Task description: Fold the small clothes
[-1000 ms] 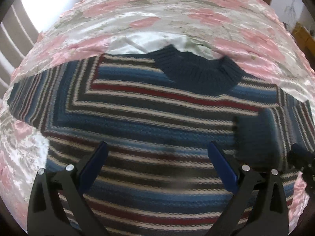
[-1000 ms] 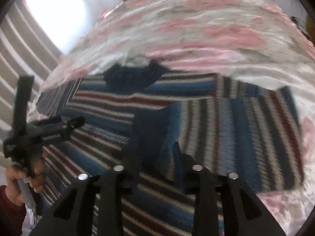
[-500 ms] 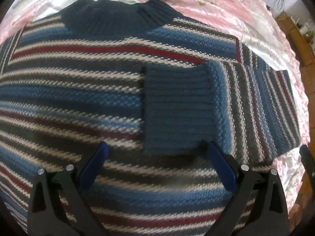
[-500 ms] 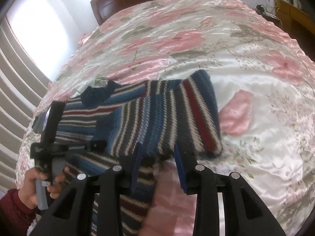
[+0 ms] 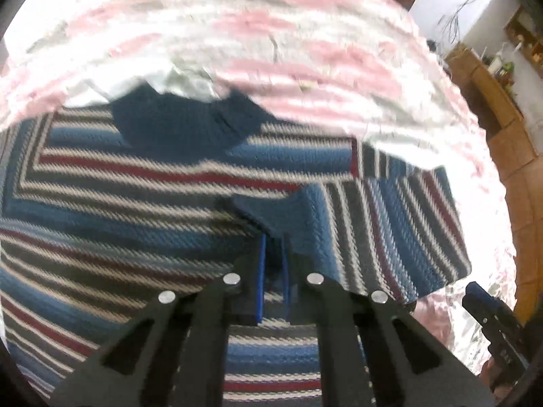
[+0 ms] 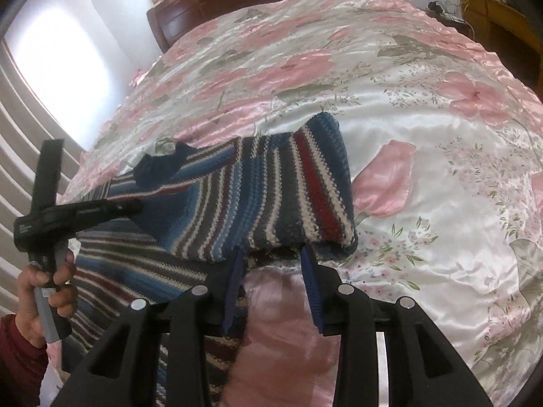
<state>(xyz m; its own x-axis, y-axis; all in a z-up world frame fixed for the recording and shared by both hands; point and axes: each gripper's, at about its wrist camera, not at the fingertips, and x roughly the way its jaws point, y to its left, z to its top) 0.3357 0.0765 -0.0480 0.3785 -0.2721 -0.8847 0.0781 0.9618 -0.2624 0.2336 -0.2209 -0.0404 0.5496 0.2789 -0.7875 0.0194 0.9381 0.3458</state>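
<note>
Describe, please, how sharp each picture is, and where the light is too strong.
Left wrist view: motion blur smears the floral bedspread and softens the striped sweater; the upper left is washed out to white. Right wrist view: much sharper, the sweater's knit is readable; the window at upper left is overexposed, and the satin bedspread shows glare patches. Both views bend at the edges.

The left tool (image 5: 272, 268), its blue-padded fingers nearly together, pinches the folded-over sleeve's navy cuff of a blue, red and white striped knit sweater (image 5: 135, 210) spread on a pink floral satin bed (image 5: 271, 51).
</note>
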